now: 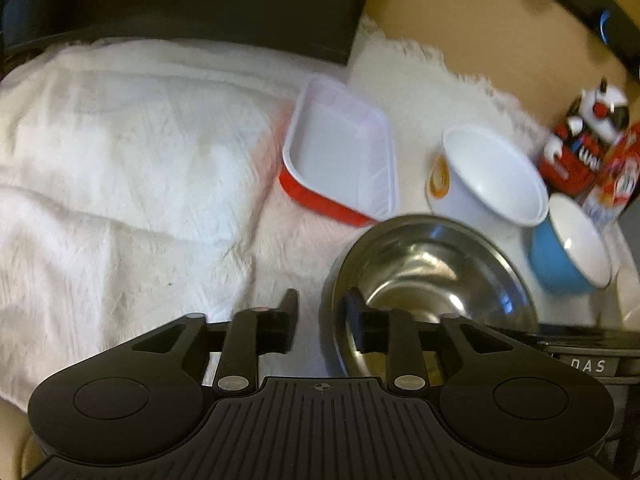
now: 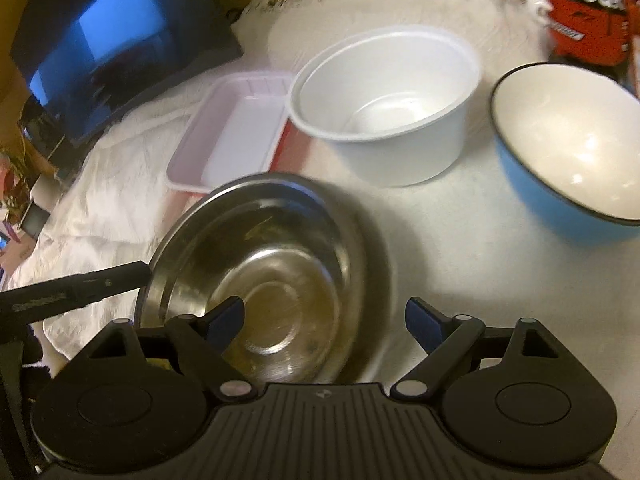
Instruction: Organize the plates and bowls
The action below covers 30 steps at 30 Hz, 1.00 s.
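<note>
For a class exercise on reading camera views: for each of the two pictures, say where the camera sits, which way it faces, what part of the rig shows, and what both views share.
Left wrist: sits on the left gripper, facing forward and down across the white cloth; its fingers straddle the steel bowl's rim.
Right wrist: sits on the right gripper, looking down into the steel bowl; its open fingers and the left gripper's finger show.
Shared: steel bowl, red-and-white tray, white bowl, blue bowl.

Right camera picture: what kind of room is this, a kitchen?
Probably a desk or table at home, not clearly a kitchen. A white cloth covers it, bowls like the steel bowl and blue bowl sit on top, and a dark screen stands behind.
</note>
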### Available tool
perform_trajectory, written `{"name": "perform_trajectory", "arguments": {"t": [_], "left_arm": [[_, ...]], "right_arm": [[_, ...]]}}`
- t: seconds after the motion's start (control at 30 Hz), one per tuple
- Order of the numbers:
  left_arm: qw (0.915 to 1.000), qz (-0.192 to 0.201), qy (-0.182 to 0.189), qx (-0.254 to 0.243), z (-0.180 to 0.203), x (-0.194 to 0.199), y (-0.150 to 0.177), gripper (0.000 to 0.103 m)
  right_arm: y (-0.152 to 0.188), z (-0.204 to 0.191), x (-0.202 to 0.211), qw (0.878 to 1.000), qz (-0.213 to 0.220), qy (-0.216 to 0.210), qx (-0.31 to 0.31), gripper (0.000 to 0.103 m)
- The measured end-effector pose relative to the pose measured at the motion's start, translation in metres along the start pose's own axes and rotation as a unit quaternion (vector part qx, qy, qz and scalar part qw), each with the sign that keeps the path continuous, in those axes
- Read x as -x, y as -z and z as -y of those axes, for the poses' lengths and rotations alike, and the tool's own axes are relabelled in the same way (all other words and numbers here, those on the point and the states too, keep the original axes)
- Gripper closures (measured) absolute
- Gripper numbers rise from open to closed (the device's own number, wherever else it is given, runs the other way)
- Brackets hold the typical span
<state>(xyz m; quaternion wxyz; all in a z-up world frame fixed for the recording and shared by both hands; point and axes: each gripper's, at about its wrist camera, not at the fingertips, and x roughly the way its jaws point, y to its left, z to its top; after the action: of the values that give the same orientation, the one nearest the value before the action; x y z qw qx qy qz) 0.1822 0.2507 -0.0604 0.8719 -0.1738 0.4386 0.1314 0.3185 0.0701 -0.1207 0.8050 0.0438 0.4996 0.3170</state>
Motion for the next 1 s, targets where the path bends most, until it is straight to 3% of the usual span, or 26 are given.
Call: {"name": "perform_trajectory", "arguments": {"t": [0.1, 0.43, 0.67, 0.83, 1.0], "left_arm": [[0.9996, -0.024, 0.012, -0.012, 0.001, -0.016, 0.0, 0.073], [0.9942, -0.077, 0.065, 0.037, -0.006, -0.047, -0.001, 0.069], [0.99, -0.099, 0.101, 0.008, 0.025, -0.056, 0.0, 0.065], [0.9887, -0.097, 0.114, -0.009, 0.044, -0.061, -0.001, 0.065], [0.9931, -0.076, 0.087, -0.018, 0.053, -0.055, -0.004, 0.067]], "right_arm": [[0.001, -0.005, -0.007, 1.0, -0.012, -0.007, -0.002, 0.011], [-0.004, 0.011, -0.005, 0.998, -0.027, -0.037, -0.04, 0.014], [0.005, 0.03, 0.019, 0.998, -0.016, -0.01, -0.067, 0.013], [0.012, 0.046, 0.022, 0.996, -0.015, -0.007, -0.089, 0.013], [0.016, 0.039, 0.027, 0.998, 0.006, 0.006, -0.057, 0.014]]}}
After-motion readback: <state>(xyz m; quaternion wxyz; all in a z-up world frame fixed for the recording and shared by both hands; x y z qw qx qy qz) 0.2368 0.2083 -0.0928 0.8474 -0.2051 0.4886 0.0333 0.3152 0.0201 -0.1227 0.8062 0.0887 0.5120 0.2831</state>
